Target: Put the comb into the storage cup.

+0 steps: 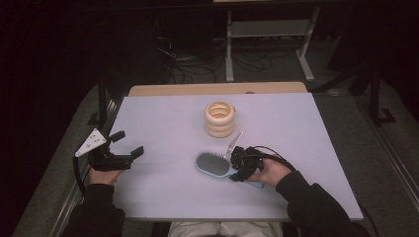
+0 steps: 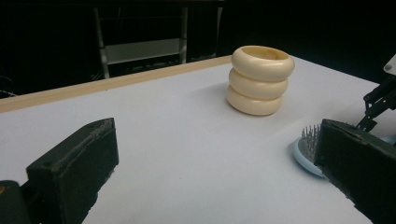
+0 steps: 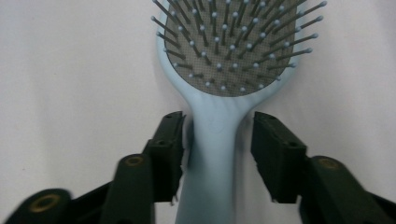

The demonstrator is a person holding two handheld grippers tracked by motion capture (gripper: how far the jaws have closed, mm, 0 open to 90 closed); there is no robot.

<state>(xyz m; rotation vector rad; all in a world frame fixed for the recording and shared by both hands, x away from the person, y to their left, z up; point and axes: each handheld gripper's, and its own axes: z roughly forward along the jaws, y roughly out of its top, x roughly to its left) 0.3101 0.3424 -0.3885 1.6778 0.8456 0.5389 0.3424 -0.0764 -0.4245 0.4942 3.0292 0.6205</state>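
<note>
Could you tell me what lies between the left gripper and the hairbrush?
Nothing: in the high view, bare table separates the left gripper from the hairbrush.

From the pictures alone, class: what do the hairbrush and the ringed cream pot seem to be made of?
Hairbrush: pale blue plastic, probably, with a smooth moulded handle, a grey pad and ball-tipped bristles.
Cream pot: glossy, with soft highlights on its three rounded rings; glazed ceramic or plastic, hard to tell which.

smooth plastic hairbrush (image 3: 219, 154), glossy cream ring holder (image 2: 260, 80), matt table (image 1: 163, 182)
</note>
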